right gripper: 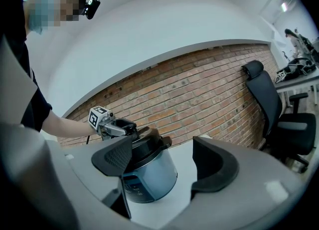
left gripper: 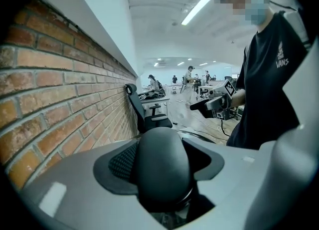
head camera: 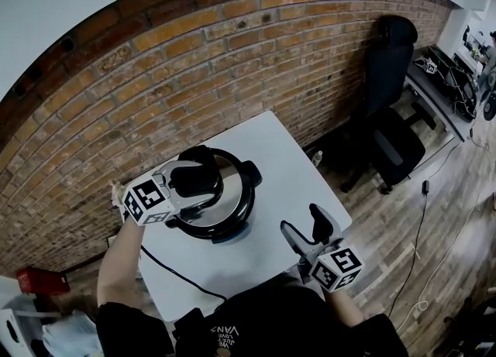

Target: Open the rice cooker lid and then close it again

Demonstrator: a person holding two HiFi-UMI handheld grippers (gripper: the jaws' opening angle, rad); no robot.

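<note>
While the rice cooker (head camera: 221, 224) sat in the middle of the white surface (head camera: 298, 166) with its lid (head camera: 229, 197) shut, the first step, opening it, looked not yet done. The black handle (left gripper: 162, 169) on top of the lid sat between the two sides of the left tongs (head camera: 198, 179). They were wide open around it and did not seem to squeeze it. Next they would need to close on the handle and lift. The right tongs (head camera: 308, 229) waited near the front edge of the surface, wide open too, holding nothing.
</note>
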